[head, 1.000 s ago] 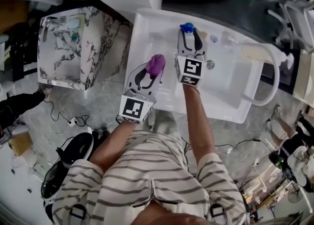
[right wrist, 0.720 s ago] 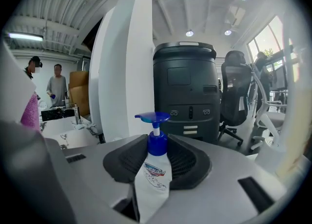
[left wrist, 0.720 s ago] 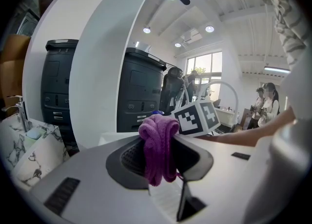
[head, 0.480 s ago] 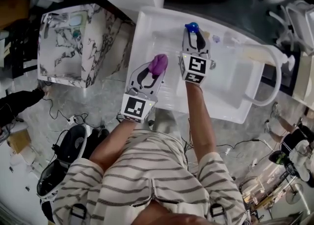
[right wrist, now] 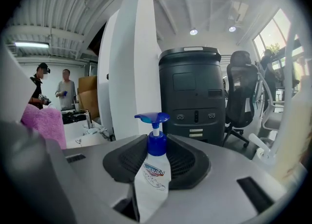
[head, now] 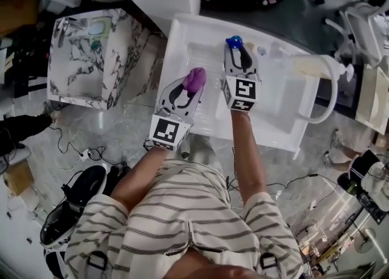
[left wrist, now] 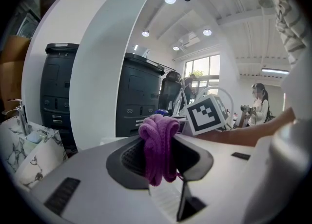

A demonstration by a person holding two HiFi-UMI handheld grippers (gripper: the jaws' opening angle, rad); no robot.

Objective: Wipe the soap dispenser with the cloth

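Found left tool (head: 192, 87) clamped narrow on purple cloth (head: 195, 79). Noted cloth bunched between jaws, bulging past tips and hanging in a fold back toward tool body.

Found right tool (head: 236, 53) gripping dispenser (head: 234, 42). Noted white bottle upright between jaws, pads against both its sides, blue collar and blue pump head standing clear above tips. Logged jaws as having just been closing, with bottle between them; gap at bottle width, neither wide nor fully together. Noted label on bottle facing tool body; print too small to make out. Could not tell whether bottle base rested on anything or hung free.

Placed dispenser ahead of and right of left tool's tips, apart from cloth, no contact. Placed left tool beside right tool, on its left, tips a little behind right tool's tips.

Saw white basin (head: 182, 34) beneath both tools, both pairs of tips over its inside. Saw marbled cabinet (head: 91, 59) well left of left tool. Saw white curved hose (head: 333, 98) right of right tool, along basin's far end. Saw dark cabinet (right wrist: 192, 91) ahead of right tool, office chair (right wrist: 242, 91) just right of it.
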